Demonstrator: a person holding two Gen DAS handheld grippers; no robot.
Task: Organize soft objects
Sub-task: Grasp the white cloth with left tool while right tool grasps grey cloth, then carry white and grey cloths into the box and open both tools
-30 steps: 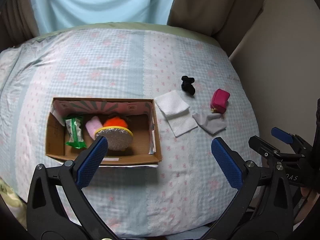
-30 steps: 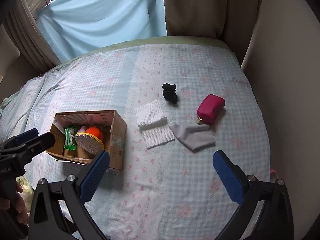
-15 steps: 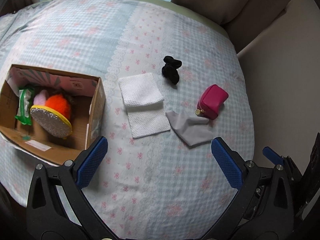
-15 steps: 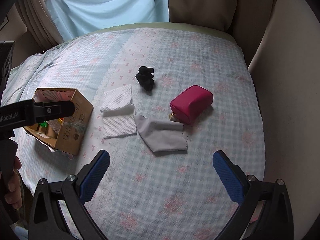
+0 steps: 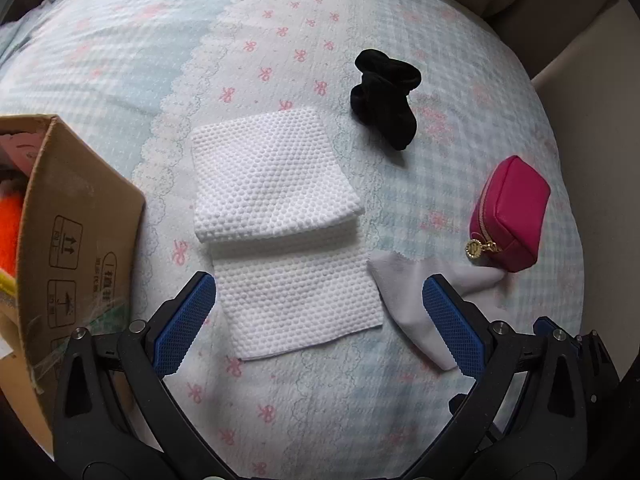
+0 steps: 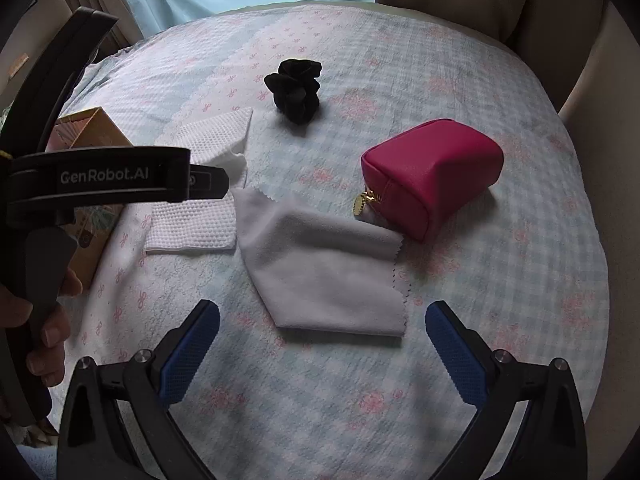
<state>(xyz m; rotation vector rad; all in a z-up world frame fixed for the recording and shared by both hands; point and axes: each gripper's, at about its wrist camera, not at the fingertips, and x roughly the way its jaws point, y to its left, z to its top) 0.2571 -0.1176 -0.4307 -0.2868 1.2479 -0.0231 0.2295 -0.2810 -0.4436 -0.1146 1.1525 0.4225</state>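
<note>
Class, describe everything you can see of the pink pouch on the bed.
The pink pouch is a small boxy bag, magenta, leather-like with fine grain and stitched seams. Its zip looks shut, with a round gold pull hanging at the near end. It lies on its side on the checked bedspread, and one corner of the grey cloth reaches its near end.

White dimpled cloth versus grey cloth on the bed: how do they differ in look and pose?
The white dimpled cloth has a bumpy woven texture; the grey cloth is smooth, with pinked zigzag edges. The white one lies squarely, its upper half folded into a thicker stack, beside the cardboard box; the grey one is folded at a slant, one corner reaching the pink zip pouch. Both lie flat on the bedspread, untouched, edges meeting.
</note>
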